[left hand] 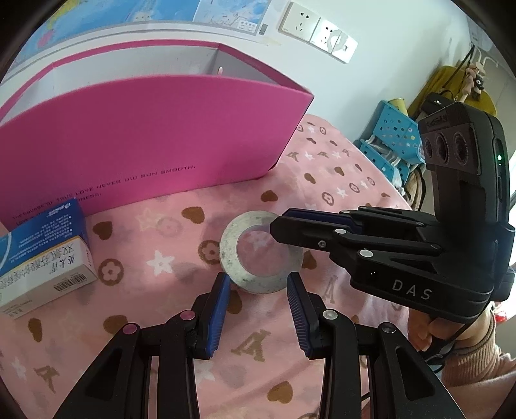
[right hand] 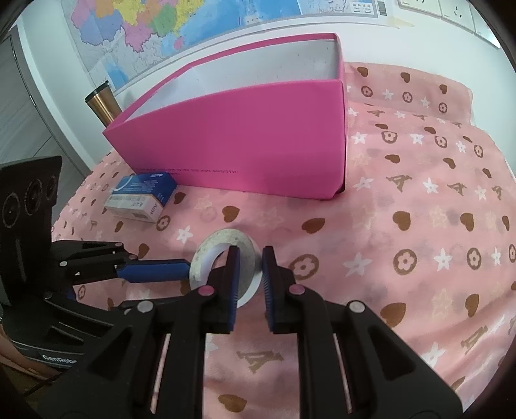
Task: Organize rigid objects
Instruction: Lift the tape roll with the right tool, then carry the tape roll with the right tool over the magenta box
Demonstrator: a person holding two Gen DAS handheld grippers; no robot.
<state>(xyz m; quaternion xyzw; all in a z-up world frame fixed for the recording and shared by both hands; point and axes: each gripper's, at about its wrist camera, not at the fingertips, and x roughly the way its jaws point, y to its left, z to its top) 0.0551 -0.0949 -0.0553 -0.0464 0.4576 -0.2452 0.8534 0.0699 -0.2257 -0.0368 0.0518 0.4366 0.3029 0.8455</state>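
Observation:
A grey-white tape roll (left hand: 232,254) lies flat on the pink patterned cloth (left hand: 167,322); it also shows in the right wrist view (right hand: 222,246). My left gripper (left hand: 258,280) is open, its blue pads just short of the roll's near edge. My right gripper (right hand: 250,258) is open, one finger inside the roll's hole and one outside, straddling its rim; it reaches in from the right in the left wrist view (left hand: 277,225). A pink open box (right hand: 245,151) stands behind. A blue and white carton (right hand: 142,196) lies left of the roll.
A copper tumbler (right hand: 101,103) stands behind the box's left corner. A wall map (right hand: 161,32) and wall sockets (left hand: 319,30) are behind. Blue plastic baskets (left hand: 390,138) stand beyond the table's right edge.

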